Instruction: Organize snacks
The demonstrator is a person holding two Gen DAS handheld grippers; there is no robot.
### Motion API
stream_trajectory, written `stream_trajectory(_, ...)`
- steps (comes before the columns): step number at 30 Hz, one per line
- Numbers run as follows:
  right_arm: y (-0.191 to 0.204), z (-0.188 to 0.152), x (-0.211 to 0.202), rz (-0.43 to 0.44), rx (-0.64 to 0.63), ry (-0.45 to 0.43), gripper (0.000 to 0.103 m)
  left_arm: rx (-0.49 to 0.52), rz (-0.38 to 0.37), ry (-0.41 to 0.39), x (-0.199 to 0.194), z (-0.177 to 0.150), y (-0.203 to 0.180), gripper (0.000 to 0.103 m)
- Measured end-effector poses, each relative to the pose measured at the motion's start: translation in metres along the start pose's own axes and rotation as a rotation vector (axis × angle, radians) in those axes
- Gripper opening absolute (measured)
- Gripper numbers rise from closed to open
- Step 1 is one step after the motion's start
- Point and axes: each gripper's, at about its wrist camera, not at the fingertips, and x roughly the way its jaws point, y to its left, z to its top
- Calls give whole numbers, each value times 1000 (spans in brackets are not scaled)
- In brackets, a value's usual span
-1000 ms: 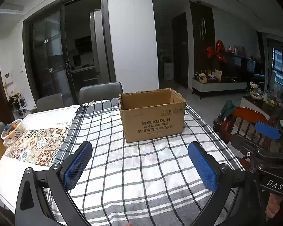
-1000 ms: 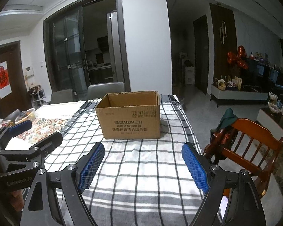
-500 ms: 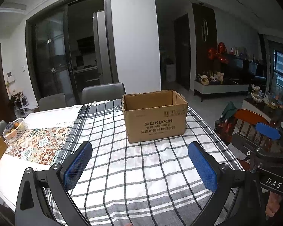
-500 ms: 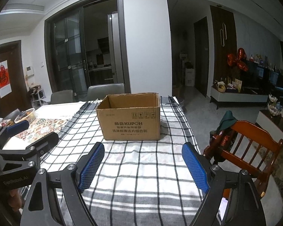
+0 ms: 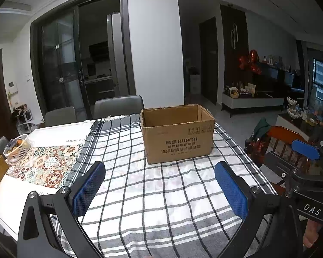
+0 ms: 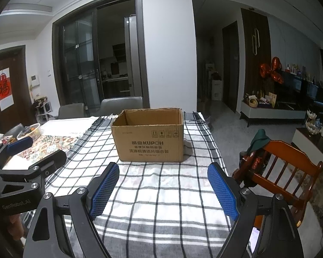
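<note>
Both pairs of fingers stand spread wide with nothing between their blue pads: the left gripper (image 5: 160,190) and the right gripper (image 6: 163,190) each hang above the near part of the checked tablecloth (image 5: 161,204), pointing toward the cardboard box (image 5: 177,133). No snacks can be seen anywhere on the cloth.

That box, brown and open at the top with its flaps gone or folded out of sight, stands upright on the cloth, well ahead of both grippers and toward the far end of the table. Dark print runs across its near face, including the letters KUPOH. From either wrist view only the upper inside walls show, so what it holds cannot be told.

In the right wrist view the left gripper (image 6: 30,157) appears at the left edge, side by side with the right one, part of a hand below it. In the left wrist view the right gripper (image 5: 299,163) shows at the right edge.

Left of the checked cloth lies a patterned tile-print runner (image 5: 45,165), and on it a small white basket (image 5: 18,147) with some fruit-like things inside. 2 grey chairs (image 5: 118,106) stand at the far side of the table, and a wooden chair (image 6: 284,172) with a green cloth on its back stands at the right.
</note>
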Motion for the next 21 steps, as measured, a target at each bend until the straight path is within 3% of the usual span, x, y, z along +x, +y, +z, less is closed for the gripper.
stream_trajectory(21,2,0,0,-1,-5,1,85,-13,10,2,-2,-1,3,103)
